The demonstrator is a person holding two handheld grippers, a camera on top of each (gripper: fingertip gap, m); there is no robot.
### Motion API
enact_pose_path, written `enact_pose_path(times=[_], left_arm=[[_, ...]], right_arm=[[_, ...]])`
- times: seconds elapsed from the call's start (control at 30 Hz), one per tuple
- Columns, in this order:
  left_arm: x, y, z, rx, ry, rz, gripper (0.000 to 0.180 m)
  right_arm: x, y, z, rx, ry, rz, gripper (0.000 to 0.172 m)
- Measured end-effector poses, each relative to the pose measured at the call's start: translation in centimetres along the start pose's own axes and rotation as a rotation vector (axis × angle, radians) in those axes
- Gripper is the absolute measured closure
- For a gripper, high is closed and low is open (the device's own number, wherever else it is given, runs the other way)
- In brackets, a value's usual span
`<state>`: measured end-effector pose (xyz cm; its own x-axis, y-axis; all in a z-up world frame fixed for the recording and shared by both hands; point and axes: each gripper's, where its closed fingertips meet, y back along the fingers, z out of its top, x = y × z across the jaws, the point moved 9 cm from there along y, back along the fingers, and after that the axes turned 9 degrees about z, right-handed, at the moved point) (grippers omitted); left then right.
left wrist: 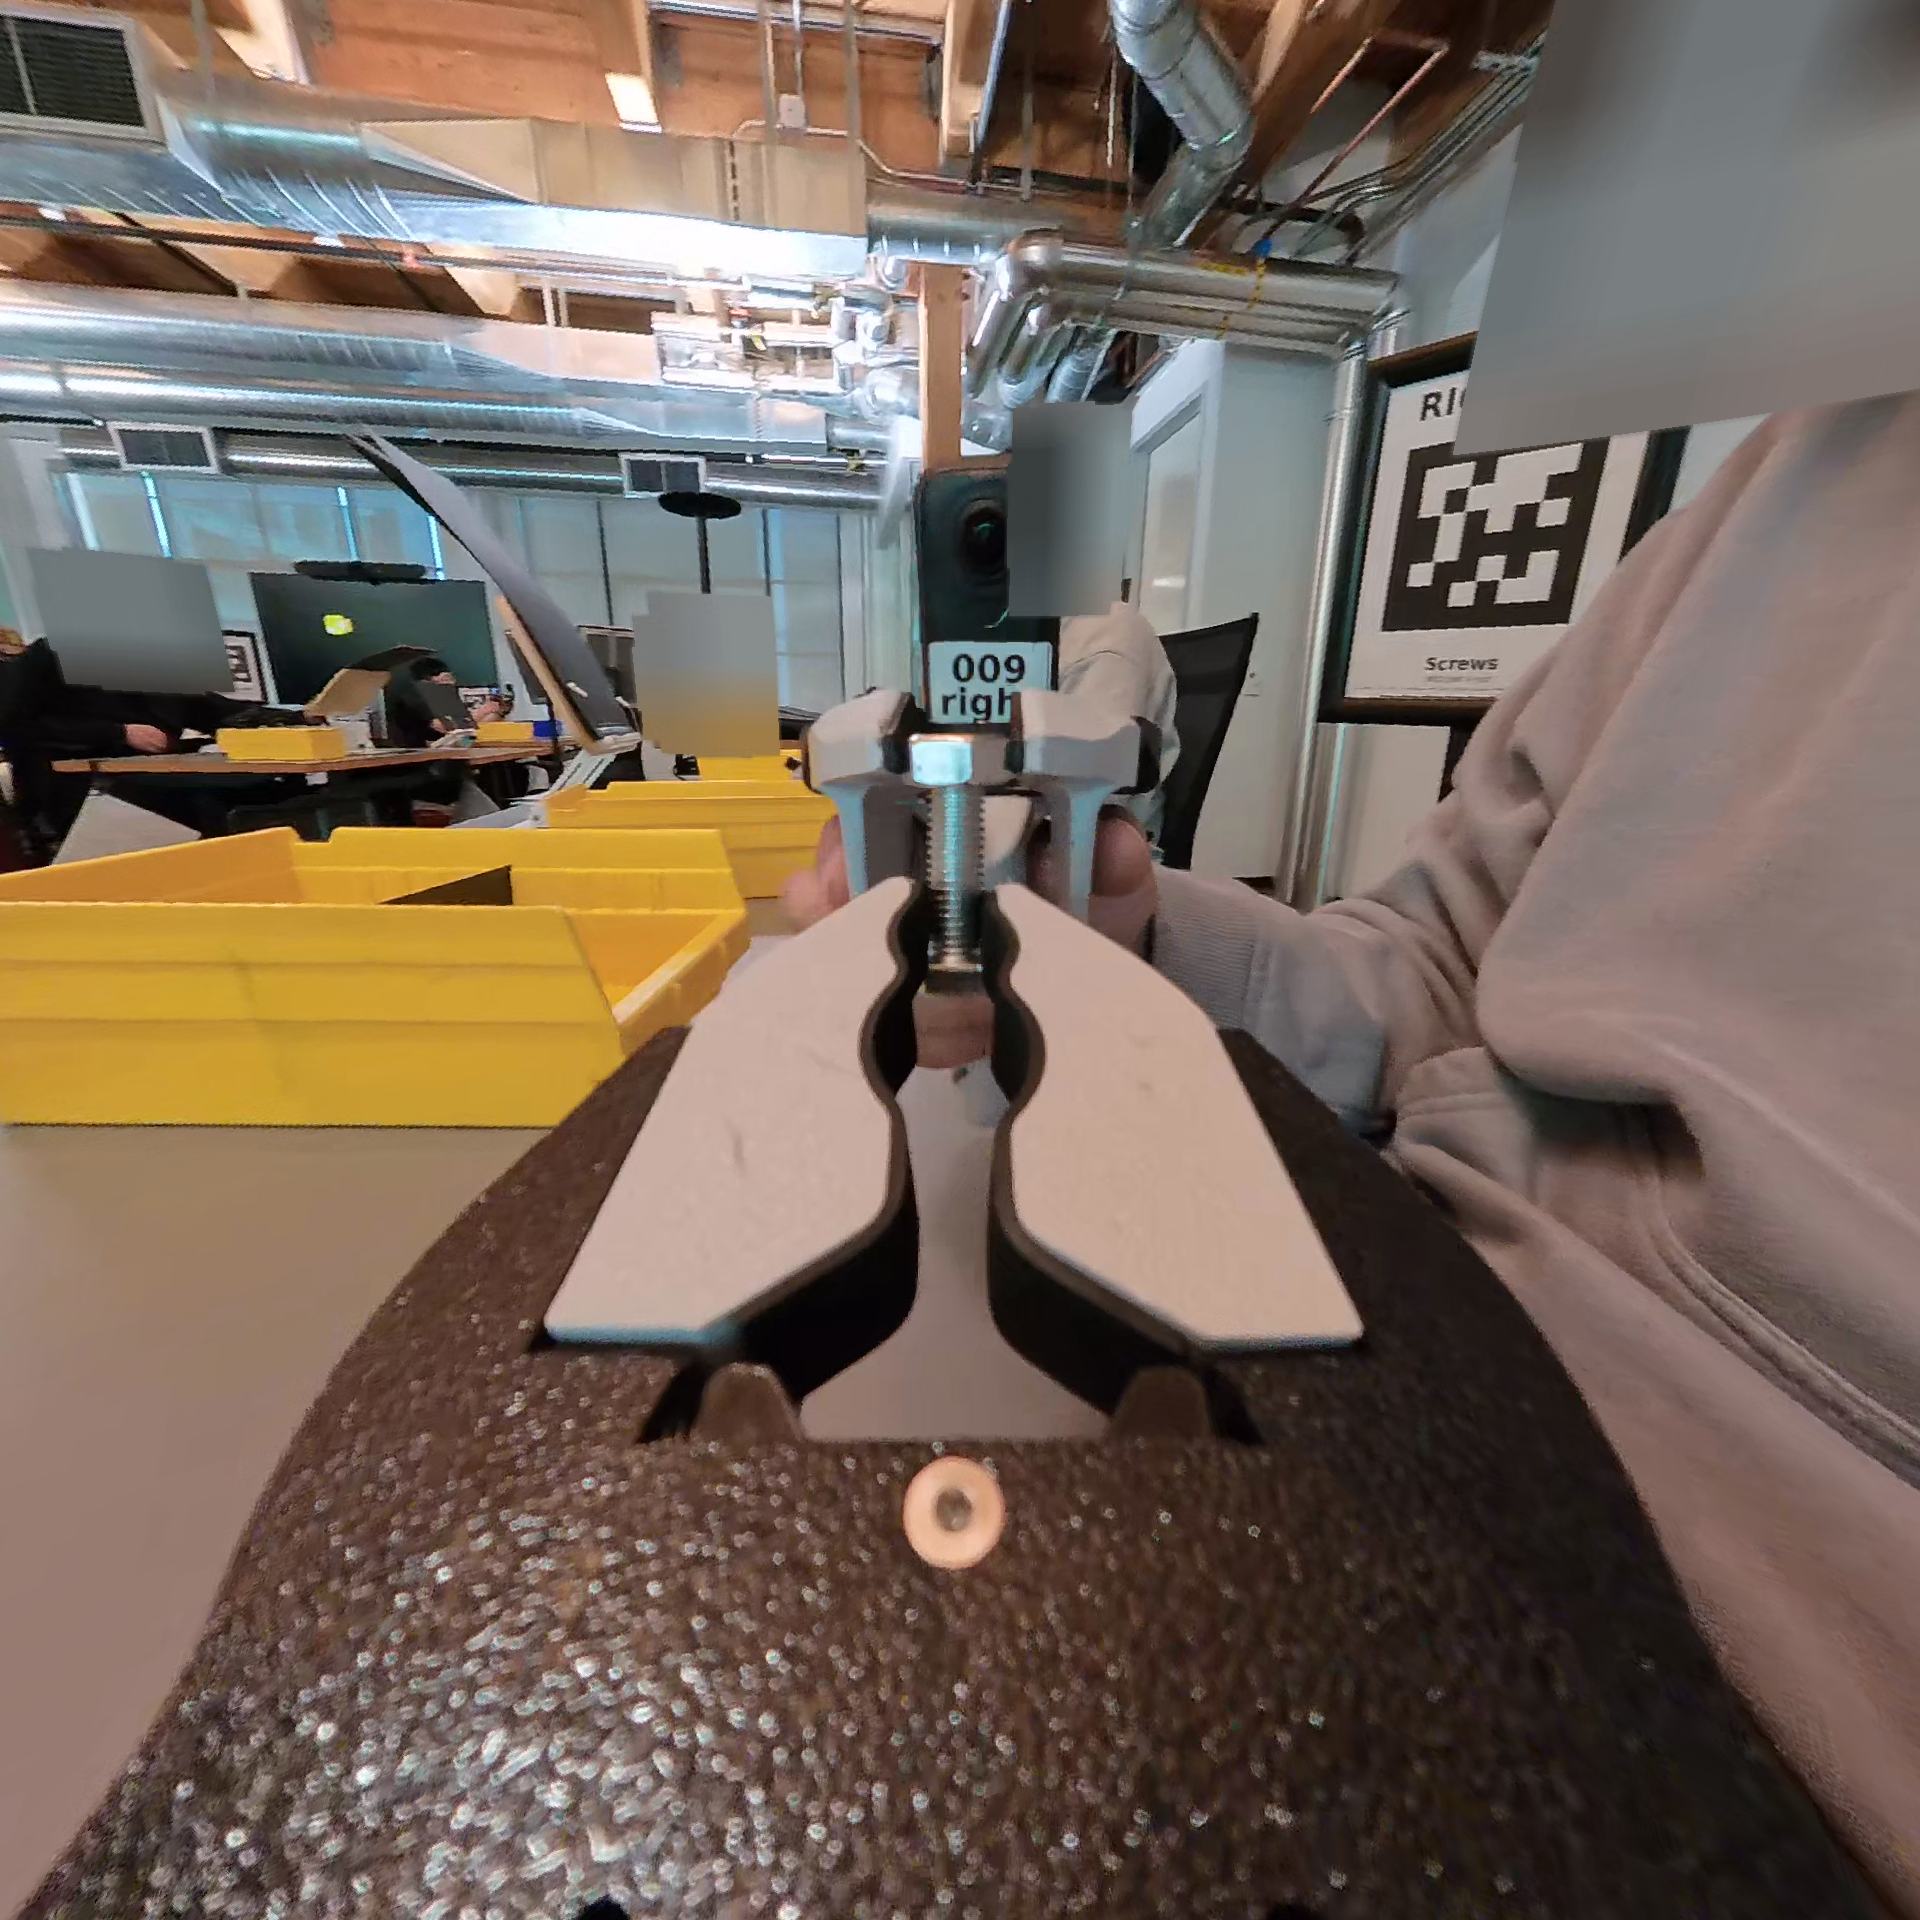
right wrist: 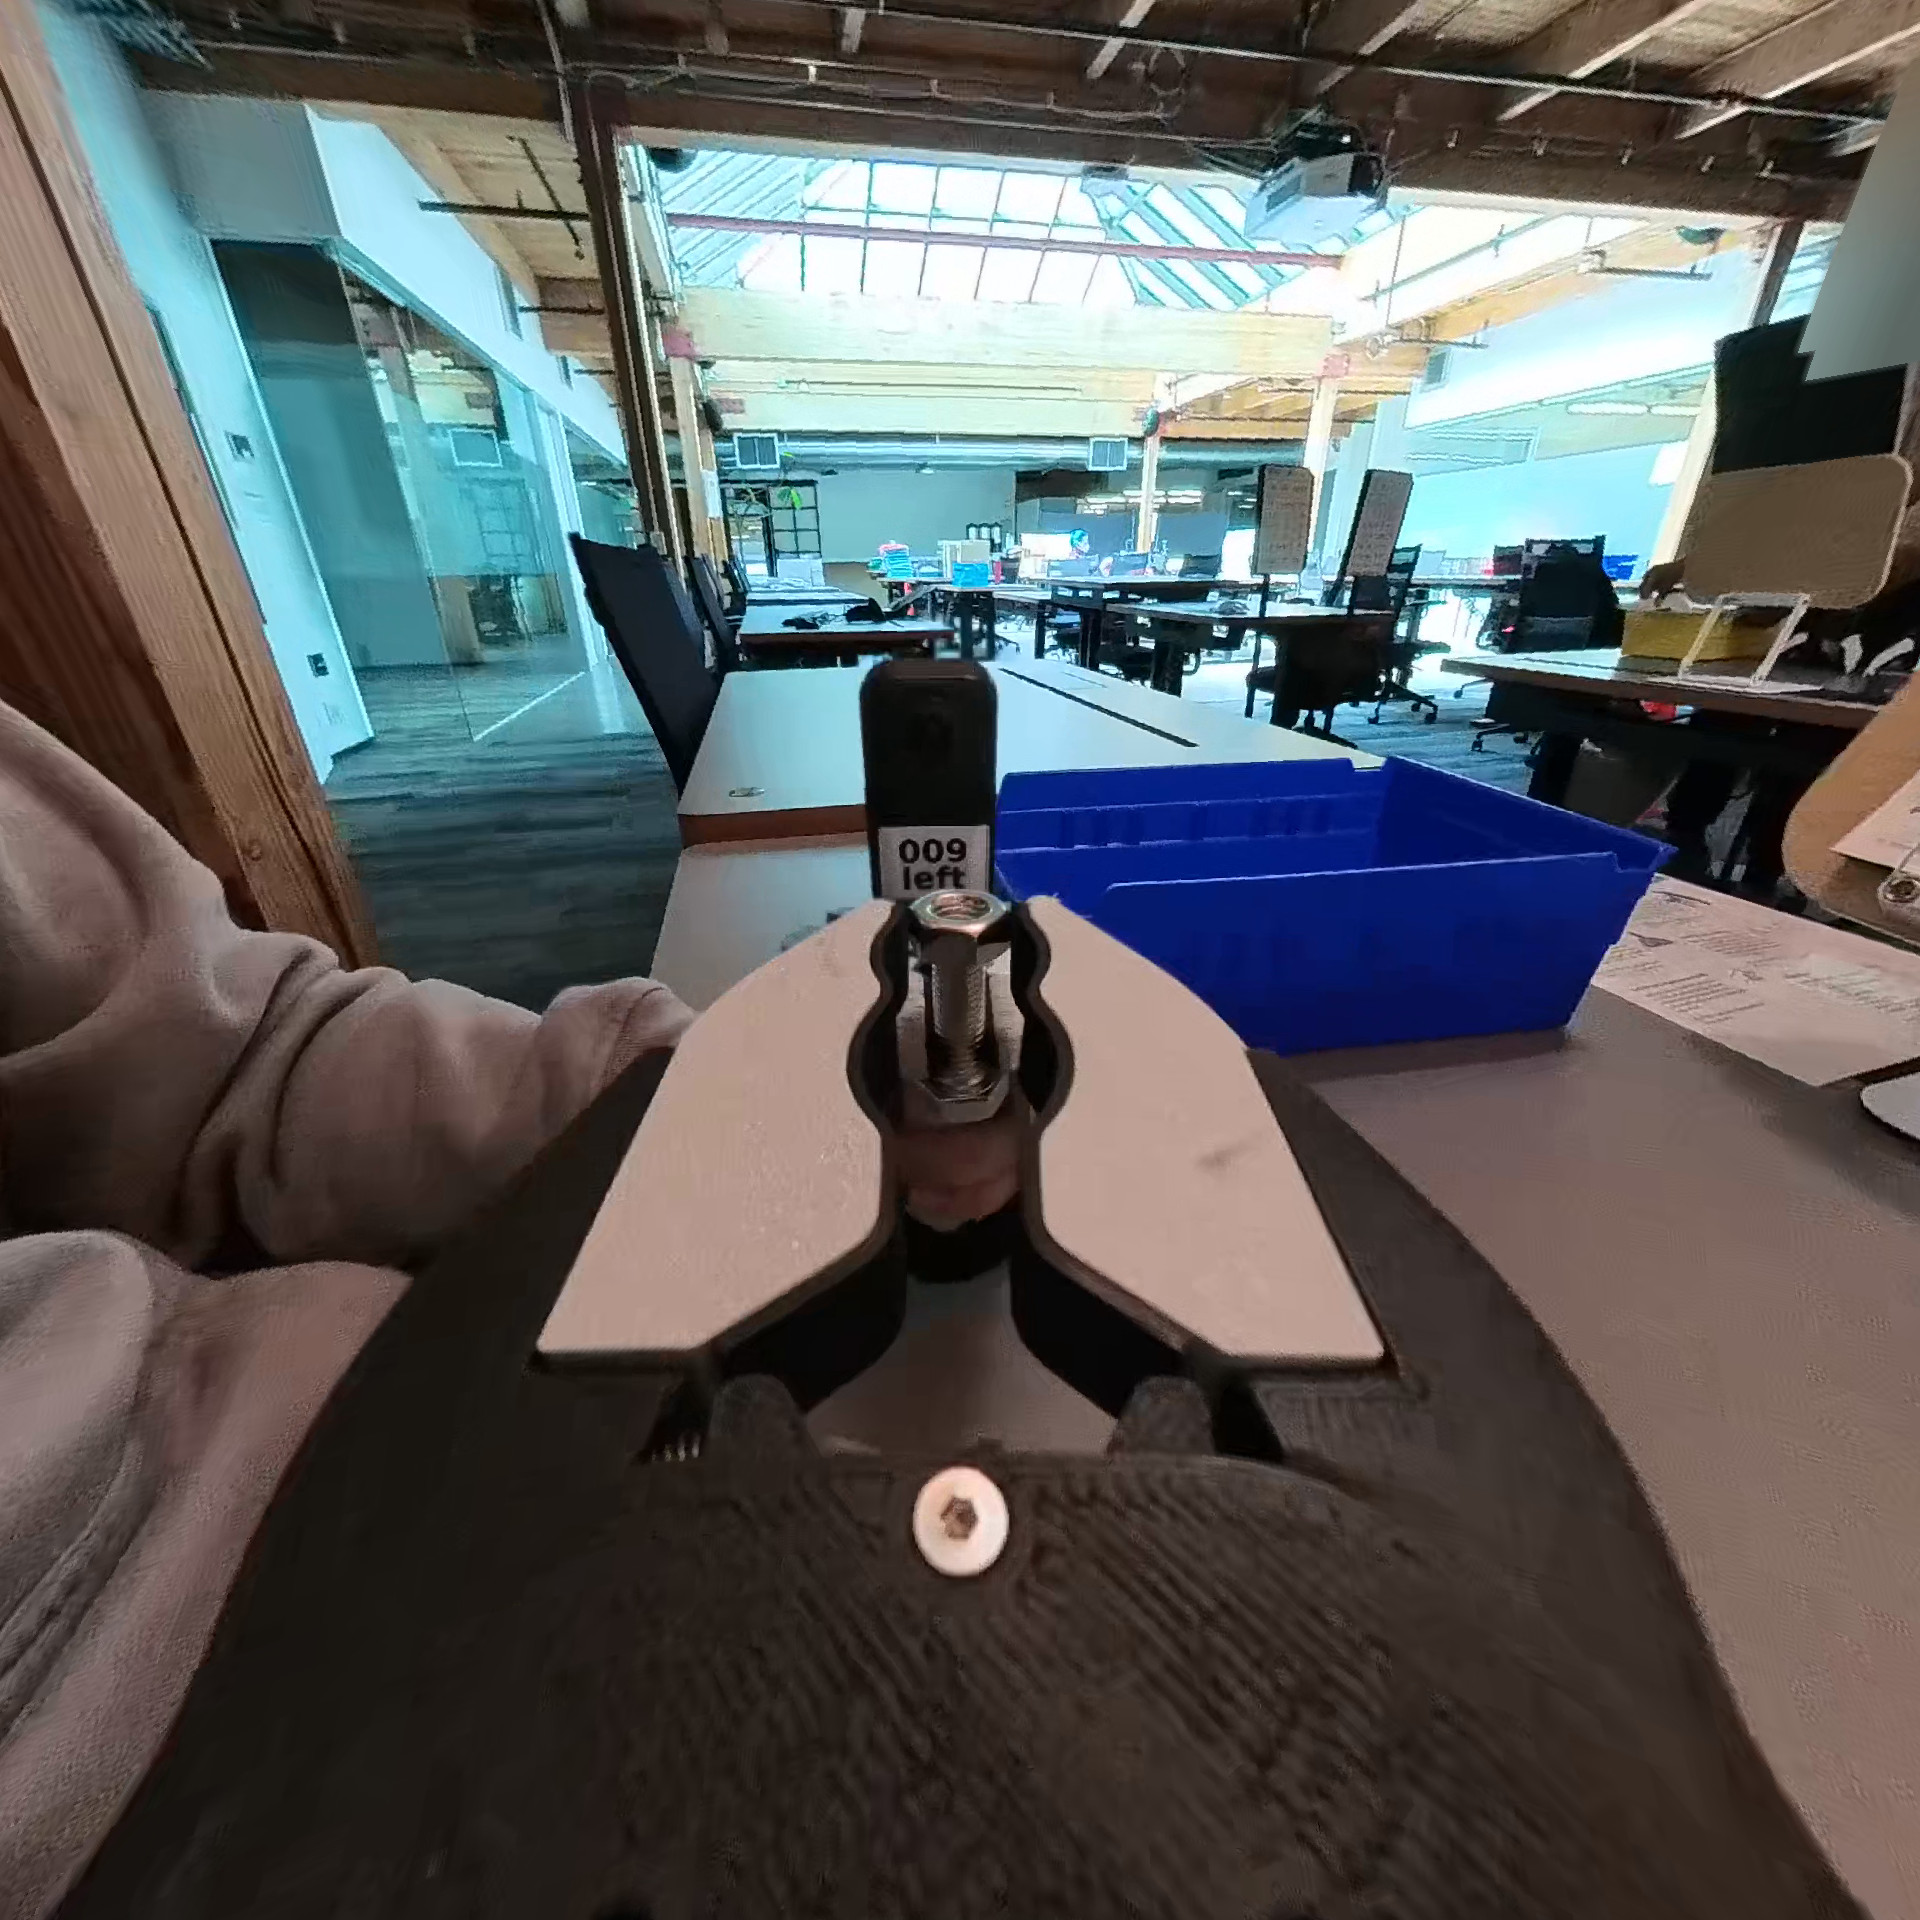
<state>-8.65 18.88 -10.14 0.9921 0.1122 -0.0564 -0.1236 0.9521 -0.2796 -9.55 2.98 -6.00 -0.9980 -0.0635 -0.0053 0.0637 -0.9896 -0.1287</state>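
The left hand-held gripper, nearly closed, clamps the threaded shaft of a silver bolt. The right hand-held gripper, slightly wider, pinches the hex nut on that bolt, a blue bin beyond it on the counter.

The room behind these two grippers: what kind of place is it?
Probably an open-plan office used as a workshop: rows of desks with office chairs, exposed ceiling ducts, and yellow parts bins and a blue bin on the tables.
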Motion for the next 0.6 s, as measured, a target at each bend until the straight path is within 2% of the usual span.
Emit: enact_pose_path(times=[0.37, 0.53, 0.6], left_arm=[[-1.3, -0.7, -0.1, 0.008, 0.07, -0.244, 0.172], [-2.0, -1.1, -0.3, 0.047, 0.069, -0.327, 0.172], [-2.0, -1.3, -0.5, 0.071, 0.049, -0.314, 0.172]], right_arm=[[1.4, 0.3, 0.4, 0.019, 0.037, 0.217, 0.153], [1.6, 0.1, 0.1, -0.018, -0.033, 0.306, 0.154], [1.3, 0.1, -0.2, -0.015, -0.06, 0.293, 0.154]])
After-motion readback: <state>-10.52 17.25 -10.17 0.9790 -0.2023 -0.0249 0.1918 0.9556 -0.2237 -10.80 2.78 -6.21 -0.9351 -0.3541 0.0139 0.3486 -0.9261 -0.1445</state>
